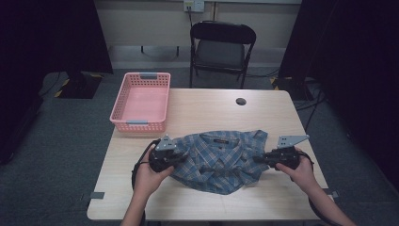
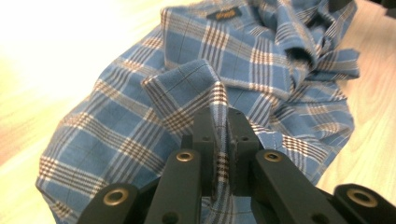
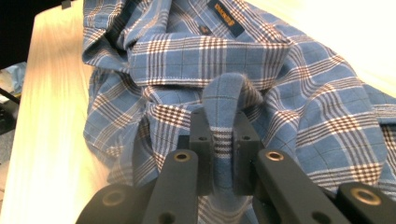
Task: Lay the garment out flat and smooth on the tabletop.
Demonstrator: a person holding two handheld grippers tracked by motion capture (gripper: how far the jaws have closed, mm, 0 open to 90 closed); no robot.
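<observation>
**Both grippers clamped on a plaid shirt at the table's near edge**

Low in the centre of the high view, a blue plaid shirt (image 1: 221, 160) lies crumpled on the light wooden table (image 1: 207, 113), its collar turned toward the far side. I hold a gripper in each hand, one at either end of the shirt.

My left gripper (image 1: 176, 157) sits at the shirt's left edge, just left of the frame's centre. In the left gripper view, its two black jaws stand close together with a raised fold of plaid cloth (image 2: 219, 140) pinched between them; the rest of the shirt spreads toward the upper right of that frame, with the collar label (image 2: 225, 14) at the top.

My right gripper (image 1: 263, 157) sits at the shirt's right edge. In the right gripper view, its jaws are likewise closed on an upright loop of fabric (image 3: 224, 116), and the collar band runs across the frame just above it.

My left hand (image 1: 148, 176) and right hand (image 1: 301, 172) enter from the bottom of the high view.

Toward the upper left of the high view, a pink basket (image 1: 123, 101) rests on the table's far left corner, well apart from the shirt. A black folding chair (image 1: 221, 52) stands beyond the table at top centre.
</observation>
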